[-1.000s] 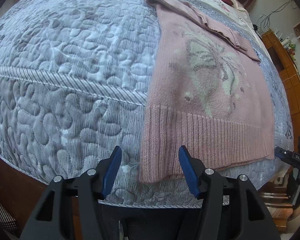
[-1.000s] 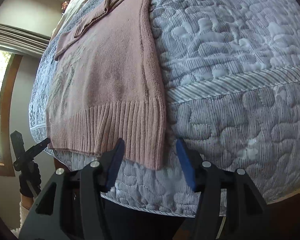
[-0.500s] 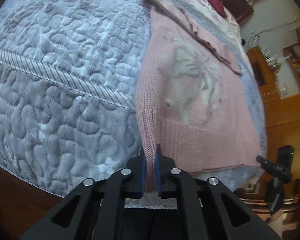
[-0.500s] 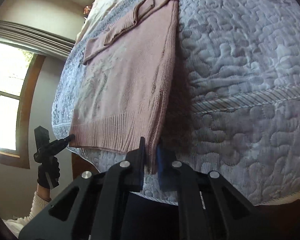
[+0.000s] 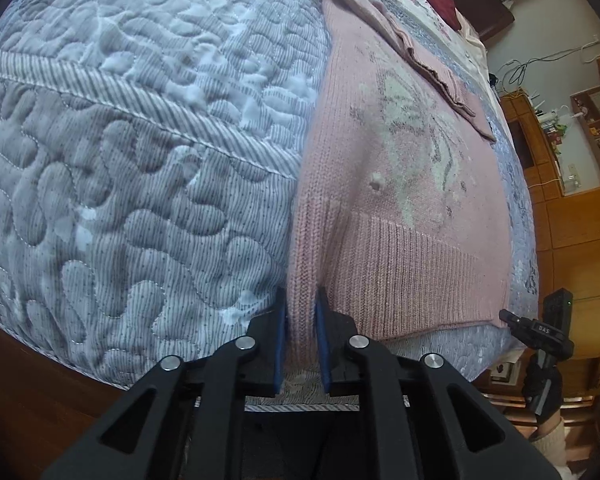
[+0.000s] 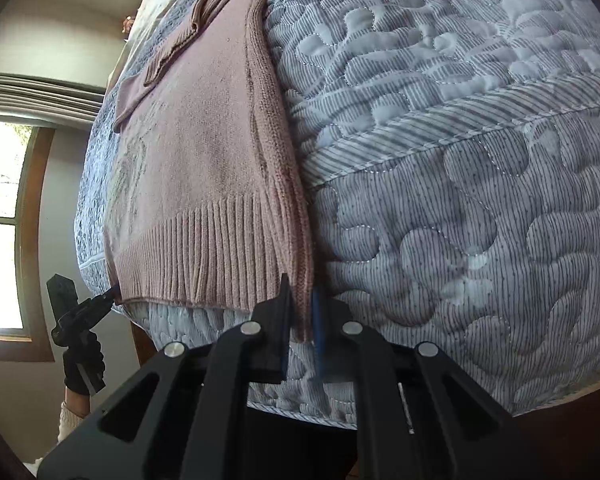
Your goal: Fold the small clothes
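You see a bed with a grey quilted cover [image 5: 140, 160]. Wooden shelves [image 5: 560, 152] stand at one wall, and a bright window [image 6: 0, 224] lights the other.

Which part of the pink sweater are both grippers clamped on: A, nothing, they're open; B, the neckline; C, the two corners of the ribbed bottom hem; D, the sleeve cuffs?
C: the left gripper and right gripper each pinch a hem corner of the pink sweater.

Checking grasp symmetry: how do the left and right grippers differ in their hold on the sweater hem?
The left gripper pinches the hem corner with quilt to its left; the right gripper pinches the opposite corner with quilt to its right. The left gripper's side of the sweater shows the pale butterfly pattern clearly; the right's shows mostly plain knit. Both are shut on ribbed hem, over the quilt edge.
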The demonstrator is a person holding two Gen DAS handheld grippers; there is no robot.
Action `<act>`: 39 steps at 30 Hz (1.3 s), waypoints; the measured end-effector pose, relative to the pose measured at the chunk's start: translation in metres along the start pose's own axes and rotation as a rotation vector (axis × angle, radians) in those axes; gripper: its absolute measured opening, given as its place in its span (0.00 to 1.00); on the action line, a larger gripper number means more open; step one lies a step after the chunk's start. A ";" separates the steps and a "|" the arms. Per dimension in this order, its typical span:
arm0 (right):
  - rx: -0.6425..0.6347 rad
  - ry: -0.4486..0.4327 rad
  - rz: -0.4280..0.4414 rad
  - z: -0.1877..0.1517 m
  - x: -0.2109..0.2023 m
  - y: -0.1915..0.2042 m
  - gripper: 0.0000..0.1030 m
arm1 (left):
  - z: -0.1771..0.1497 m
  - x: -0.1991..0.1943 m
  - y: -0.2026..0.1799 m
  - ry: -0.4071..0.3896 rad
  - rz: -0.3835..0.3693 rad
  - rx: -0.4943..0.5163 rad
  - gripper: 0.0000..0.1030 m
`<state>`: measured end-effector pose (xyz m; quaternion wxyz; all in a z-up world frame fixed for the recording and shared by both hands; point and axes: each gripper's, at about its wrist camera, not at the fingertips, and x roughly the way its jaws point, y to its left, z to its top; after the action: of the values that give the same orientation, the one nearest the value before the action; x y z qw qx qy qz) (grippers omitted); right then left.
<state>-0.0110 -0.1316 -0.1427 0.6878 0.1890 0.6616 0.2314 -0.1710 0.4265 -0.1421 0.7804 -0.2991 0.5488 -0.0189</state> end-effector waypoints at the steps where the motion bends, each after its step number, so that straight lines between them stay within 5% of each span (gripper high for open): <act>1: -0.007 0.001 -0.001 0.000 -0.002 0.001 0.08 | 0.003 0.002 -0.005 0.004 0.003 0.009 0.13; 5: -0.034 -0.002 0.034 0.004 -0.014 0.006 0.08 | 0.010 0.000 -0.022 0.004 -0.006 0.054 0.09; 12: -0.066 -0.048 0.182 0.022 -0.046 0.028 0.08 | 0.037 -0.031 -0.035 -0.086 -0.188 0.013 0.07; 17: -0.045 -0.098 0.277 0.053 -0.068 0.039 0.08 | 0.074 -0.051 -0.045 -0.163 -0.226 0.002 0.07; 27: 0.038 -0.138 0.307 0.142 -0.067 0.047 0.08 | 0.155 -0.041 -0.056 -0.218 -0.188 -0.015 0.07; 39: 0.125 -0.090 0.230 0.226 -0.016 0.033 0.08 | 0.218 0.017 -0.033 -0.198 -0.089 -0.087 0.07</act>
<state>0.2120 -0.1028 -0.0992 0.6725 0.3164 0.6171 0.2585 0.0348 0.4906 -0.0925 0.8155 -0.3574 0.4553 0.0000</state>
